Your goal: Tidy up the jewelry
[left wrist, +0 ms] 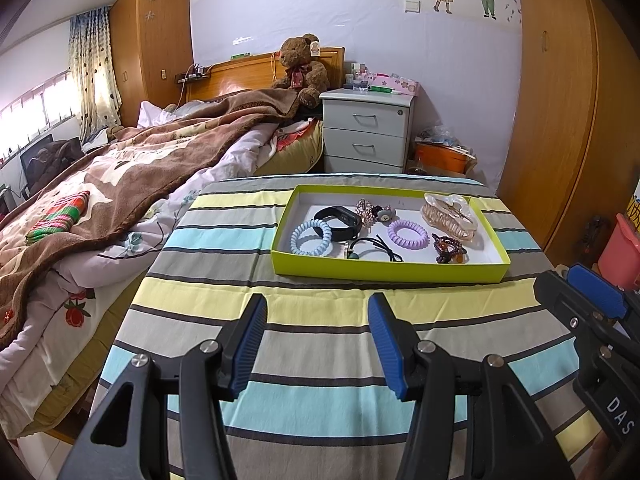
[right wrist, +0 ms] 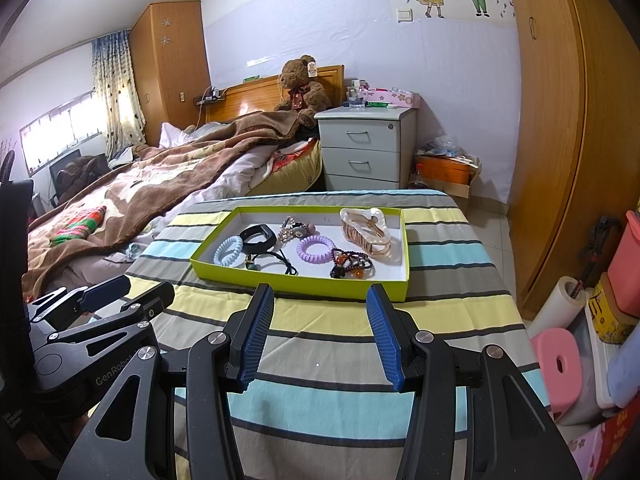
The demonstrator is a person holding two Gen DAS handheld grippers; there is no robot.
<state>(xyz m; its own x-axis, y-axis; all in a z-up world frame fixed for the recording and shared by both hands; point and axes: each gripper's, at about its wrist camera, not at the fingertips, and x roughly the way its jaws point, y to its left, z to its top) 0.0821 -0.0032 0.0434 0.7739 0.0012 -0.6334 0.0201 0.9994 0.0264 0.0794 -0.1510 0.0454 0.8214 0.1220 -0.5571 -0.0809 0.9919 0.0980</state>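
A shallow lime-green tray (left wrist: 384, 273) (right wrist: 280, 283) sits on a striped tablecloth (left wrist: 320, 332). Inside lie a blue spiral hair tie (left wrist: 311, 237) (right wrist: 229, 250), a black wristband (left wrist: 338, 222) (right wrist: 258, 238), a purple spiral hair tie (left wrist: 407, 232) (right wrist: 315, 249), a large beige claw clip (left wrist: 450, 215) (right wrist: 366, 229), a dark beaded bracelet (left wrist: 448, 248) (right wrist: 350, 263), a black elastic tie (left wrist: 376, 249) (right wrist: 272, 262) and a sparkly hairpin (left wrist: 366, 210) (right wrist: 289, 230). My left gripper (left wrist: 317, 304) and right gripper (right wrist: 320, 295) hover open, short of the tray's near wall, nothing between their fingers.
A bed with a brown blanket (left wrist: 120, 184) lies to the left. A grey bedside drawer unit (left wrist: 366, 130) stands behind the table, a wooden wardrobe (left wrist: 560, 100) to the right. A pink stool (right wrist: 558, 364) and boxes crowd the floor at the right.
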